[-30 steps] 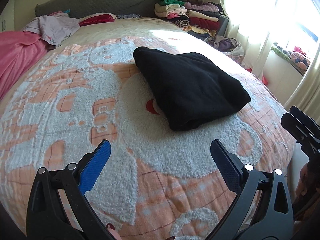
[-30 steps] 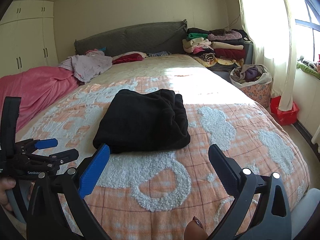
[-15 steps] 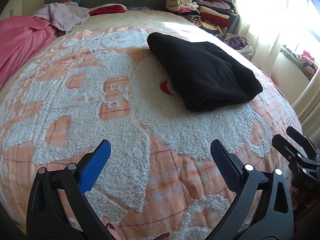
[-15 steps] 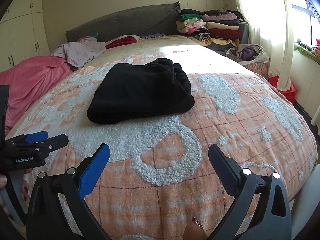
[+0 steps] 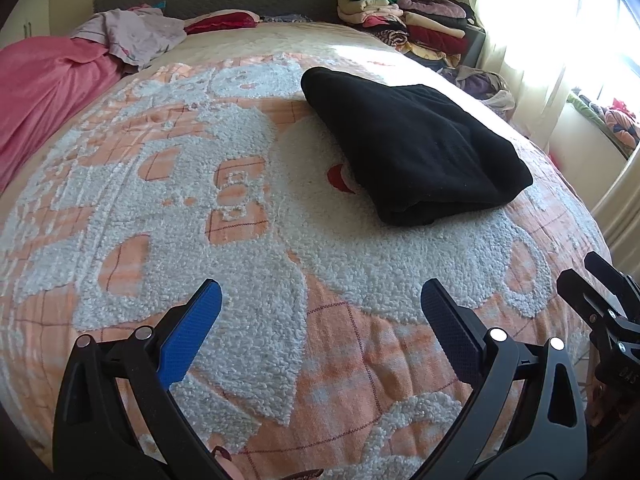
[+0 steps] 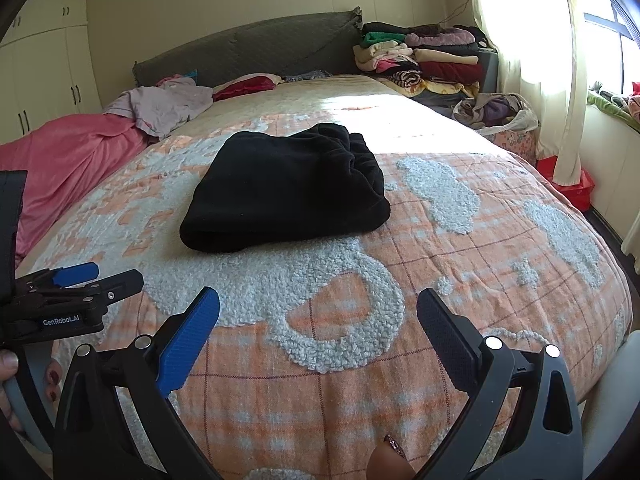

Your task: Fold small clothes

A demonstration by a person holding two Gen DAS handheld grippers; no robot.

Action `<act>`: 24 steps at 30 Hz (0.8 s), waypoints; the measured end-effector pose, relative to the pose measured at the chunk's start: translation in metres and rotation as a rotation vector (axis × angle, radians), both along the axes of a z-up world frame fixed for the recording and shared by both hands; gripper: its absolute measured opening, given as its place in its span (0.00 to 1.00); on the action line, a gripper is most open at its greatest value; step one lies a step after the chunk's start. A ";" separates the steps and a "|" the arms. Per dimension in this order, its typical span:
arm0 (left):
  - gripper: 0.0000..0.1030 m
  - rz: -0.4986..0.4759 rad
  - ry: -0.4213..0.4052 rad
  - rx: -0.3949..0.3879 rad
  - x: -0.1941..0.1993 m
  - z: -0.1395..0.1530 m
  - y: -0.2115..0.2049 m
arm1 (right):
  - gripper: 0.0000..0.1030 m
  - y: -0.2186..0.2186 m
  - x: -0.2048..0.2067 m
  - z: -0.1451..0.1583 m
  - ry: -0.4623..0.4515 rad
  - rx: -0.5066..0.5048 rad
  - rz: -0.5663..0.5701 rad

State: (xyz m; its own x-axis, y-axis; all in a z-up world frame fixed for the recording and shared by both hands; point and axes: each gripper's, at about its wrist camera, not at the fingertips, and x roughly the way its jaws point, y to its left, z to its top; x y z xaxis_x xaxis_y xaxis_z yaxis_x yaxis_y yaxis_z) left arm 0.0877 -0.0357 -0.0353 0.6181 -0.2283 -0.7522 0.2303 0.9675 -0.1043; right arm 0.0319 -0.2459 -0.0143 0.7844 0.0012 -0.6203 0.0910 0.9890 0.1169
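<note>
My bed's orange and white fluffy blanket (image 6: pixel 440 264), a pink blanket (image 6: pixel 68 160) on my left, a grey headboard (image 6: pixel 256 46), a pile of folded clothes (image 6: pixel 420 60), white cupboards (image 6: pixel 44 76), a red box (image 6: pixel 576 184) by the curtain (image 6: pixel 532 60)

Folded black garment (image 6: pixel 286 190) on orange bedspread (image 6: pixel 460 280), right hand-held gripper (image 6: pixel 318 312) open w/ nothing between fingers

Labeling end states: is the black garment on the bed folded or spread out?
Folded. The black garment lies as a compact stack on the bedspread, layered edges showing at its near end; neither gripper touches it.
</note>
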 end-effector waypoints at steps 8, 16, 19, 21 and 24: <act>0.91 -0.007 -0.009 0.014 -0.002 0.003 -0.004 | 0.96 0.000 0.000 0.000 0.001 0.002 0.001; 0.91 -0.002 -0.011 0.018 -0.003 0.004 -0.006 | 0.96 0.001 -0.002 0.000 0.001 0.006 -0.005; 0.91 -0.001 -0.012 0.017 -0.003 0.004 -0.006 | 0.96 0.001 -0.002 0.000 0.003 0.004 -0.004; 0.91 -0.001 -0.012 0.018 -0.003 0.005 -0.005 | 0.96 0.000 -0.002 0.000 0.005 0.004 -0.003; 0.91 -0.001 -0.010 0.019 -0.003 0.005 -0.006 | 0.96 0.000 -0.003 0.000 0.007 0.005 -0.003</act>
